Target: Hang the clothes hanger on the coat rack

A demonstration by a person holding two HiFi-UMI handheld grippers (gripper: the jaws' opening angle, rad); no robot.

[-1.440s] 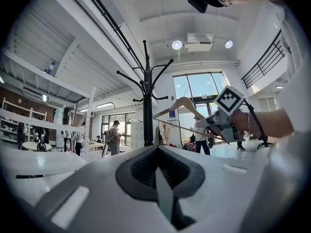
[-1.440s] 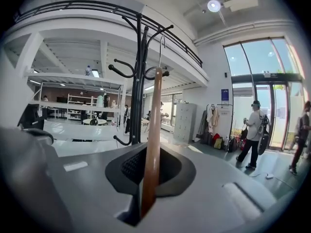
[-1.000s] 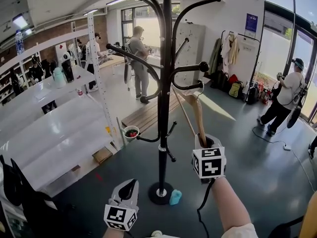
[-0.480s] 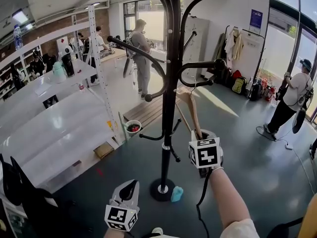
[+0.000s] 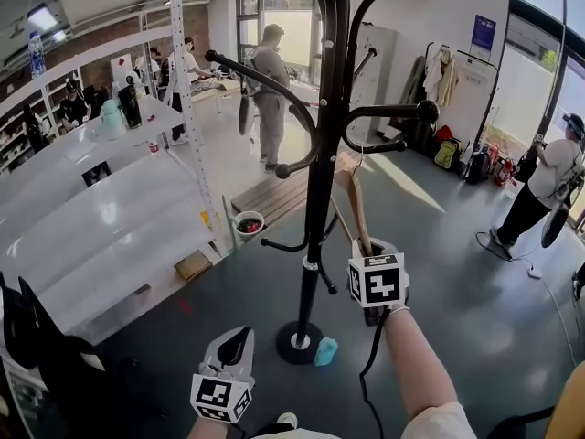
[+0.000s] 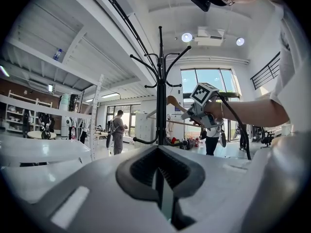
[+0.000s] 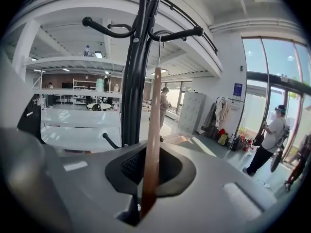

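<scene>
Head view: coat rack [image 5: 322, 154] stands at centre on the grey floor, black pole with curved arms. The right gripper [image 5: 368, 245] is just right of the pole, raised about level with the pole's lower pegs. It holds the wooden hanger [image 5: 356, 204] by one end, so the hanger rises steeply toward the ball-tipped arm [image 5: 393, 115]. The wire hook [image 5: 362, 158] sits close under that arm; whether it is over it cannot be told from here. The left gripper [image 5: 236, 341] hangs low near the rack's base, well apart from the hanger. Left gripper view: its jaws are closed or all but closed, nothing between them; the rack pole stands straight ahead, with the right gripper and hanger beyond it on the right. Right gripper view: jaws clamped tight on the brown wood, which runs up from between the pads. The thin hook reaches the ball-tipped arm near the pole end, apparently at or over it, seating not confirmed. Judgement: step in hand is settling the hook onto the arm, task near its end. To do it well, keep the grip firm and lower gently until the arm takes the weight. Then check the hook sits inboard of the ball tip before releasing, and open without nudging the wood sideways. Risk: hook only resting against the arm, hanger drops on release
</scene>
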